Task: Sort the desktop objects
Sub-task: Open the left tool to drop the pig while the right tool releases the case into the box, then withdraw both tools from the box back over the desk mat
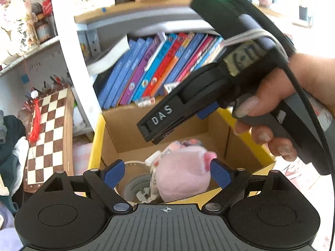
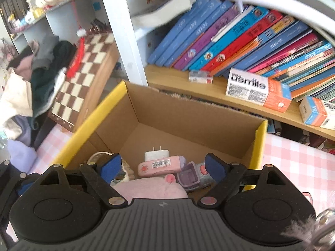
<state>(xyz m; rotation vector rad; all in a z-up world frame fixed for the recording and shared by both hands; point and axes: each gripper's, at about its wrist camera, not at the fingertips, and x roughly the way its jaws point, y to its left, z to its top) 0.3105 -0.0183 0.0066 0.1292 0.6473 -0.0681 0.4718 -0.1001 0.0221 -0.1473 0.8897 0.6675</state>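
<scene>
The left claw (image 1: 166, 172) hangs wide and empty directly above the cardboard box (image 1: 161, 123), its blue pads either side of a pink plush toy (image 1: 184, 175) lying inside the box, which suggests a drop just made or a check of the pile. The right claw (image 2: 162, 167) is also spread wide with nothing in it, tilted down over the same box, where a white charger (image 2: 156, 155) and a pink case (image 2: 160, 165) lie beside the toy. The right hand (image 1: 278, 115) grips its handle above the box, pointing down and leftward. Behind the box, books (image 2: 230, 35) lean on a shelf.
</scene>
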